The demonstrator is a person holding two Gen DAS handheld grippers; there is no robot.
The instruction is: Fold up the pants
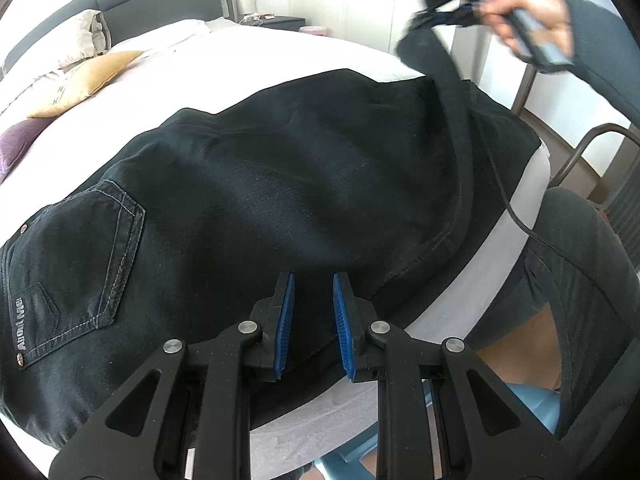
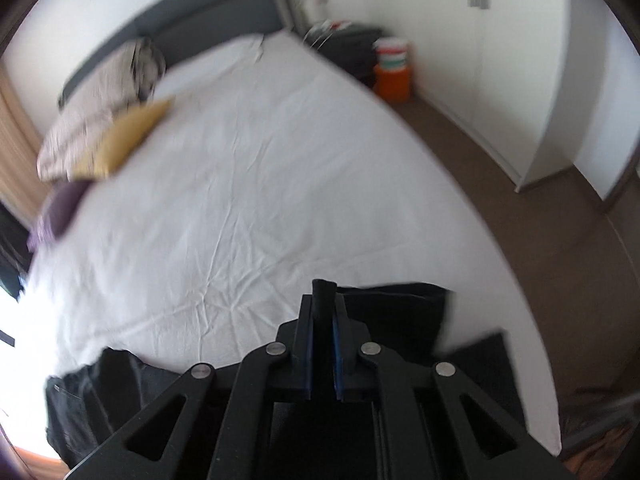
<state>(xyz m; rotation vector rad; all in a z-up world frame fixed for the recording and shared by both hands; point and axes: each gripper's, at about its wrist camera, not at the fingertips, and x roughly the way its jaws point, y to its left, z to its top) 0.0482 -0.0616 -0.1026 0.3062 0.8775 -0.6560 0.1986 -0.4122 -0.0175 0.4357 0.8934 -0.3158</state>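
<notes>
Black jeans lie across the near part of the white bed, back pocket at the left. My left gripper is open and empty, just above the jeans near the bed's edge. My right gripper is shut on a fold of the jeans' leg and holds it lifted above the bed. In the left wrist view the right gripper shows at the top right, with the leg hanging from it down to the rest of the jeans.
Pillows, a yellow cushion and a purple cushion lie at the bed's head. A nightstand and an orange bin stand by the white wardrobe. A chair is at the right.
</notes>
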